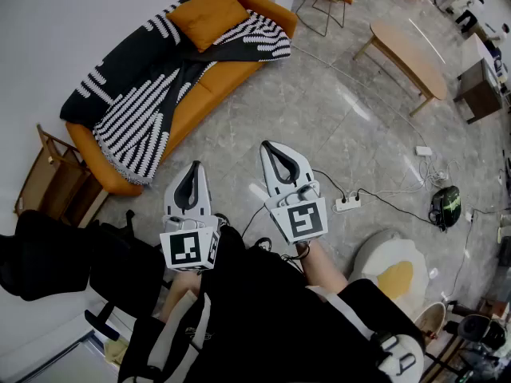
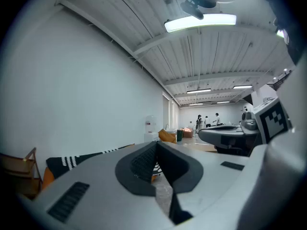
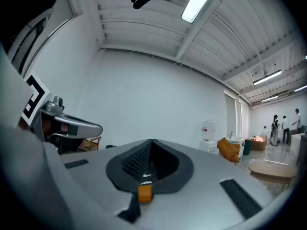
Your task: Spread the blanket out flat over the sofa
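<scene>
Floor (image 1: 319, 126): grey stone tile; it carries every item below.

Sofa (image 1: 214, 88): orange, long, set against the white wall at the floor's upper left edge.

Blanket (image 1: 132, 116): black with white stripes, lying on the sofa. It covers the back and seat from the near arm to the middle and hangs over the near front corner toward the floor. A dark fold crosses it on the diagonal. A second striped part lies over the far seat and its front edge. A strip of bare orange seat shows along the middle of the front edge. Not flat.

Table (image 1: 407, 50): pale wood, oval, well apart from the sofa, toward the floor's upper right.

Chairs (image 1: 48, 254): black, at the lower left, near the sofa's near end.

Rack (image 1: 48, 174): wooden, just beside the sofa's near arm.

Left gripper (image 1: 193, 168): held level at lower centre, well apart from the sofa. Fingers (image 2: 144, 162) together, nothing between them.

Right gripper (image 1: 268, 147): just beside the left one. Fingers (image 3: 139, 162) together, nothing between them.

Cushion (image 1: 209, 12): orange, on the sofa's far end, resting on the blanket.

Power strip (image 1: 346, 203): white, on the floor right of the right gripper, cables attached.
</scene>
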Available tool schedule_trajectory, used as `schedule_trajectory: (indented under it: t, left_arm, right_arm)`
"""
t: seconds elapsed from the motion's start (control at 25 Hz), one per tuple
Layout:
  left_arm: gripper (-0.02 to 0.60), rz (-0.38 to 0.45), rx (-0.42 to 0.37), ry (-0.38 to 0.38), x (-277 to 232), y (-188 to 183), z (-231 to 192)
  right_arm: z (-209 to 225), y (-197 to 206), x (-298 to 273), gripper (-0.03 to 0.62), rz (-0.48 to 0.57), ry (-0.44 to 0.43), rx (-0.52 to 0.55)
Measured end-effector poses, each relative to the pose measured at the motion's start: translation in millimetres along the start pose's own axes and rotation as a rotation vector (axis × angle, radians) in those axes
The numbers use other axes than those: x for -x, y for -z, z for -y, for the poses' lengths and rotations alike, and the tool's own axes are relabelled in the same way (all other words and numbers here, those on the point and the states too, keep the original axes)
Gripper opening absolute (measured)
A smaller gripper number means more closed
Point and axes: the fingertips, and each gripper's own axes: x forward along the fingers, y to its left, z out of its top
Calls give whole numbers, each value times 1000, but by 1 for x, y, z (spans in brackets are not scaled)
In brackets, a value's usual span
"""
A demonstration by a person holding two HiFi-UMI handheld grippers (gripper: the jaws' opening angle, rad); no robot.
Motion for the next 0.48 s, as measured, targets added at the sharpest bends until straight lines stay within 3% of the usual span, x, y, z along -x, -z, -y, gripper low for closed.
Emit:
schedule_trajectory:
  t: [0.24, 0.48]
  left_arm:
    - [21, 8, 16, 23, 5, -3, 6]
    - [25, -6, 30, 59, 6, 6, 15]
  right_arm:
    - [-8, -8, 5, 9, 52, -33, -28]
    - [-10, -3, 12, 9, 38, -27, -20]
